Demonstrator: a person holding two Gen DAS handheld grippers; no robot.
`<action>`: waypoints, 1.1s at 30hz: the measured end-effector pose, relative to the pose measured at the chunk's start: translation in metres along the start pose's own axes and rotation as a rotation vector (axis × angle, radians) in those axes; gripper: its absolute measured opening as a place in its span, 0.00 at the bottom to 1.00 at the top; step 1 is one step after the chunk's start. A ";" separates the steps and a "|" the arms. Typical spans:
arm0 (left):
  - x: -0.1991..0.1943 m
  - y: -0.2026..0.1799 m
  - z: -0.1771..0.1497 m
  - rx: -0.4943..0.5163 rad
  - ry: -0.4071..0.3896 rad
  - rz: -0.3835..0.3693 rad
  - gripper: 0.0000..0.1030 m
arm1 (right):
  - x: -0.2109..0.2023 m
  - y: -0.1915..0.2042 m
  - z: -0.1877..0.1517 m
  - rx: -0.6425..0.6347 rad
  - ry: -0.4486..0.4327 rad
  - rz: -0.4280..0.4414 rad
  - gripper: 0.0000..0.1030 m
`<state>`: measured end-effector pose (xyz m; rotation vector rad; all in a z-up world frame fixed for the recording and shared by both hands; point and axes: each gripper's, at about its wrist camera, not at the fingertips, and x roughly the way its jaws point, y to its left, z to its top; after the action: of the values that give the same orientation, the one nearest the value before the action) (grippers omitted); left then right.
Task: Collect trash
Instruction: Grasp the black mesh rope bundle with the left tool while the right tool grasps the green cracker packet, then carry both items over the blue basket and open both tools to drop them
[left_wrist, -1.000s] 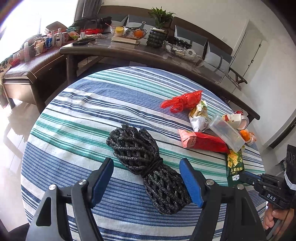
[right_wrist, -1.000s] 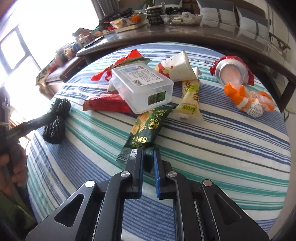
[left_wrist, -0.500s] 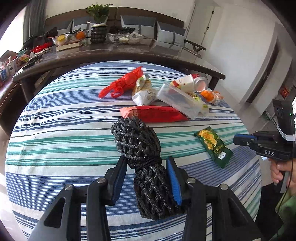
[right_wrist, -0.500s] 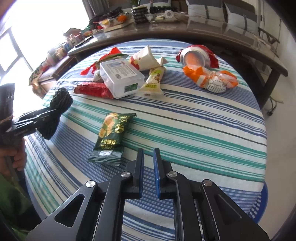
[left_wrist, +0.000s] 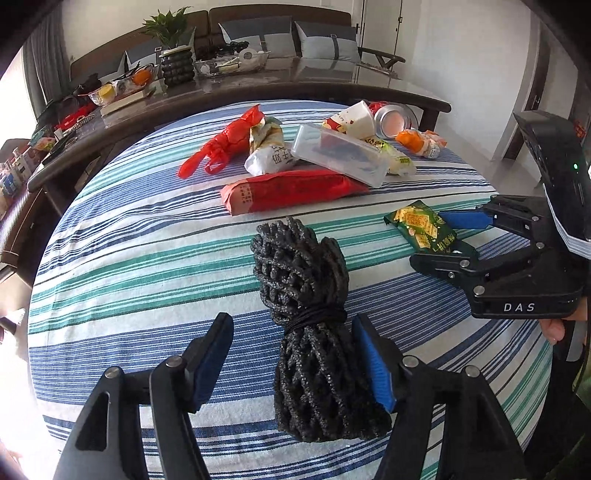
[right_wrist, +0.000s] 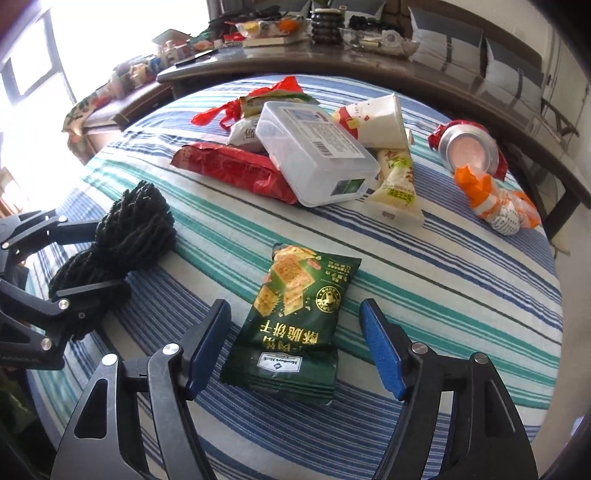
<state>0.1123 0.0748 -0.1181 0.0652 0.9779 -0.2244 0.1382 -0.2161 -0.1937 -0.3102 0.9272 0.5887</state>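
I see my left gripper (left_wrist: 291, 363) pointing steeply down at the table with the striped cloth (left_wrist: 147, 266). Its jaws are opening, and the black net bundle (left_wrist: 310, 332) lies between them on the cloth. The right blue pad (left_wrist: 373, 365) is just beside the bundle, I cannot tell if it touches; the left pad stands clearly apart, so nothing is gripped.

My right gripper (right_wrist: 293, 347) also points steeply down, and its jaws are opening too. The green cracker packet (right_wrist: 295, 321) lies flat on the cloth between the two pads, with a gap on each side, so it is not held. In the left wrist view this gripper comes in from the right edge, with a bit of the person's hand (left_wrist: 554, 328) behind it.

Beyond the packet is the rest of the trash in one heap: a red wrapper (right_wrist: 236, 170), a clear plastic box (right_wrist: 314, 155) resting partly on it, a paper cup (right_wrist: 376, 118), a red plastic bag (left_wrist: 225, 144), a pale snack pouch (right_wrist: 397, 184), a can (right_wrist: 469, 147) on its side and an orange wrapper (right_wrist: 495, 203). Behind the round table stands a long dark table (left_wrist: 332, 88) full of things.
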 end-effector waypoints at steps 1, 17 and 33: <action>-0.001 0.005 -0.001 -0.022 -0.001 -0.008 0.66 | -0.002 -0.001 0.000 -0.008 0.002 -0.005 0.55; -0.003 -0.002 0.003 -0.014 -0.044 -0.032 0.55 | -0.004 -0.011 0.004 0.042 0.018 -0.003 0.41; -0.022 -0.039 0.011 -0.089 -0.103 -0.180 0.32 | -0.066 -0.061 -0.025 0.190 -0.068 0.041 0.37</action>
<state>0.1011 0.0387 -0.0924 -0.1154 0.8907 -0.3458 0.1283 -0.3000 -0.1541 -0.1008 0.9176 0.5408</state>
